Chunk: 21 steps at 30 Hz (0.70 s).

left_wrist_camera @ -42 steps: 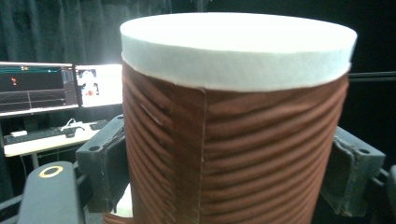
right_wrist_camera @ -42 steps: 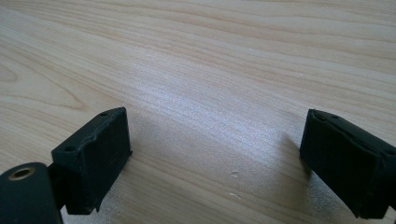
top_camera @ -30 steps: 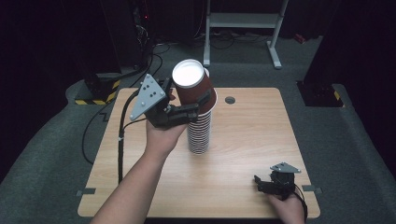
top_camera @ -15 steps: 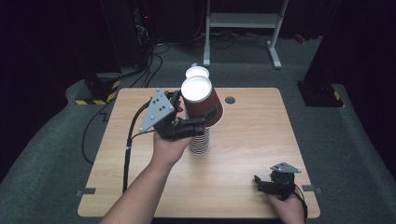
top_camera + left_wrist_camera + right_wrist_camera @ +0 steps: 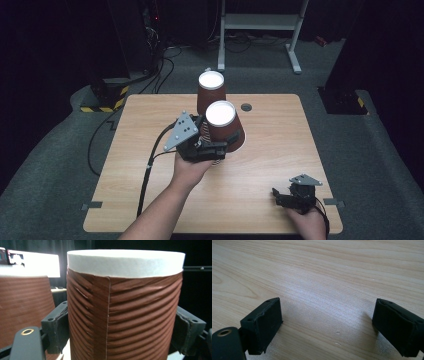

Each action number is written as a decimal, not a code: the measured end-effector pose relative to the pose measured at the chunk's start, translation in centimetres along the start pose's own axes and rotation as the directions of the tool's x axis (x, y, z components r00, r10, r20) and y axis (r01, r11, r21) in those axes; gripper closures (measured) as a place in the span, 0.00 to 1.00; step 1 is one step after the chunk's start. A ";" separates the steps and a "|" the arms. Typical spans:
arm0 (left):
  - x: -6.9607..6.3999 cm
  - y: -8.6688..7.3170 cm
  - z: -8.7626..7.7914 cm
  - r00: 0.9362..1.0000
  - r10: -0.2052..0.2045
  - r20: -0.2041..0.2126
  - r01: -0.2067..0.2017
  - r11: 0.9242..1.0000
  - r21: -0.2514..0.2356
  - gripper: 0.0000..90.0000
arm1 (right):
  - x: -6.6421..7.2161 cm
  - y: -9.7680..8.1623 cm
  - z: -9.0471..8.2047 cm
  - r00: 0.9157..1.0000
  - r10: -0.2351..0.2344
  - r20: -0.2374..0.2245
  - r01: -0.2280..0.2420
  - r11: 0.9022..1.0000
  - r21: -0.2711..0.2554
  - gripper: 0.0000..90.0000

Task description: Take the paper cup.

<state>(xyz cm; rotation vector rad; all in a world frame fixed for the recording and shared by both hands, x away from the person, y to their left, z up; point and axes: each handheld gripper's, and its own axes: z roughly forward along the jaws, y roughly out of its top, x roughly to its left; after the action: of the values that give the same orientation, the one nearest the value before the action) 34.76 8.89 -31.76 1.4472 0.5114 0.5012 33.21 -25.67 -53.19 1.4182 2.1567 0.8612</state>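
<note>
My left gripper (image 5: 220, 148) is shut on a brown ribbed paper cup (image 5: 223, 125) with a white top, held a little tilted above the middle of the wooden table (image 5: 280, 130). In the left gripper view the cup (image 5: 125, 315) sits between both black pads (image 5: 56, 327). Just behind it stands a stack of the same cups (image 5: 210, 92), seen again at the left (image 5: 22, 307). Its lower part is hidden by my hand. My right gripper (image 5: 280, 197) rests at the near right edge, open, with bare table (image 5: 324, 270) between its pads (image 5: 262, 322).
A round cable hole (image 5: 246, 106) lies in the table behind the cups. The left gripper's cable (image 5: 147, 170) trails off the near edge. On the dark floor are loose cables, a yellow-black striped block (image 5: 102, 102) at the left and a metal stand (image 5: 260, 22) at the back.
My left gripper has come down and toward me with the top cup, off the stack. The stack's own white top now shows behind it. The right gripper has kept still.
</note>
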 end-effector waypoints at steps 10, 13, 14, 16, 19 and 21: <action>-0.6 -3.6 0.8 0.999 -0.040 0.025 0.038 0.998 0.059 0.20 | 0.0 -0.1 -0.1 1.000 -0.003 -0.004 0.003 1.000 0.001 0.10; -0.8 -5.1 1.1 0.998 -0.048 0.034 0.045 0.995 0.088 0.20 | 0.0 -0.1 -0.1 1.000 -0.006 -0.007 0.006 1.000 0.002 0.10; -0.9 -5.5 1.2 0.998 -0.055 0.033 0.051 0.994 0.095 0.20 | 0.0 -0.1 -0.1 1.000 -0.007 -0.008 0.007 1.000 0.000 0.10; -0.9 -6.1 1.3 0.997 -0.066 0.034 0.062 0.993 0.105 0.20 | 0.0 -0.1 -0.1 1.000 -0.011 -0.009 0.011 1.000 -0.001 0.10; -0.9 -7.2 1.6 0.996 -0.078 0.032 0.074 0.990 0.123 0.20 | 0.0 -0.1 -0.1 1.000 -0.013 -0.009 0.013 1.000 0.000 0.10; -0.9 -7.7 1.7 0.996 -0.088 0.033 0.083 0.988 0.133 0.20 | 0.0 -0.1 -0.1 1.000 -0.013 -0.010 0.013 1.000 -0.001 0.10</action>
<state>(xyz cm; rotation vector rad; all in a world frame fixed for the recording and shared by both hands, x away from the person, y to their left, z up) 35.15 6.50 -39.36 1.5505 0.5813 0.3759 33.10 -25.73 -53.18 1.4007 2.1704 0.8654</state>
